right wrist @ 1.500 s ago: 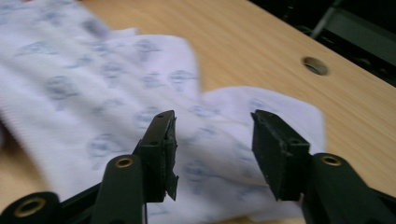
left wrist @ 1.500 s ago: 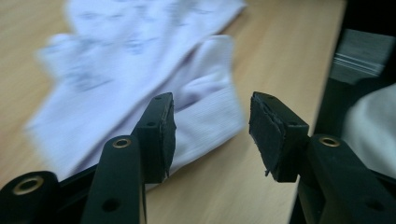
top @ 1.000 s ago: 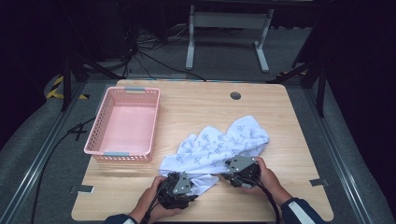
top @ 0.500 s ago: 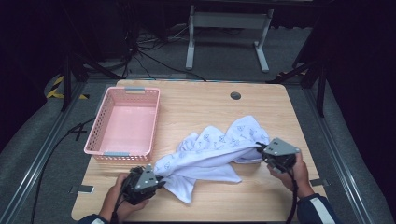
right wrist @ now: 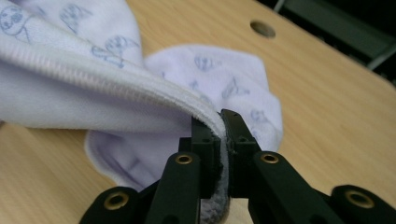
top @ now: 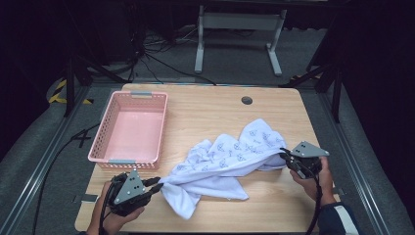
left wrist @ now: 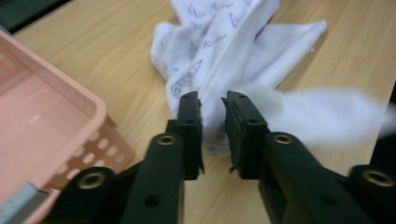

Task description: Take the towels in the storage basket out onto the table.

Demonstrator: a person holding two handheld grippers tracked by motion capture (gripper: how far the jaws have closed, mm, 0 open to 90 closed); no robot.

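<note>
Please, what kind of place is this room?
Probably a lab or studio for recording handling tasks, not a home. A light wooden table stands on grey carpet in a dark room, with black cables on the floor and a white metal stand behind.

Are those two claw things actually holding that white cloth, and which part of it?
Yes. The left gripper and the right gripper each pinch the hemmed edge of the white printed cloth, at opposite ends, so it stretches between them.

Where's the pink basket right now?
High view: the pink basket sits at the table's left side, left of the white cloth, beyond the left gripper.
</note>
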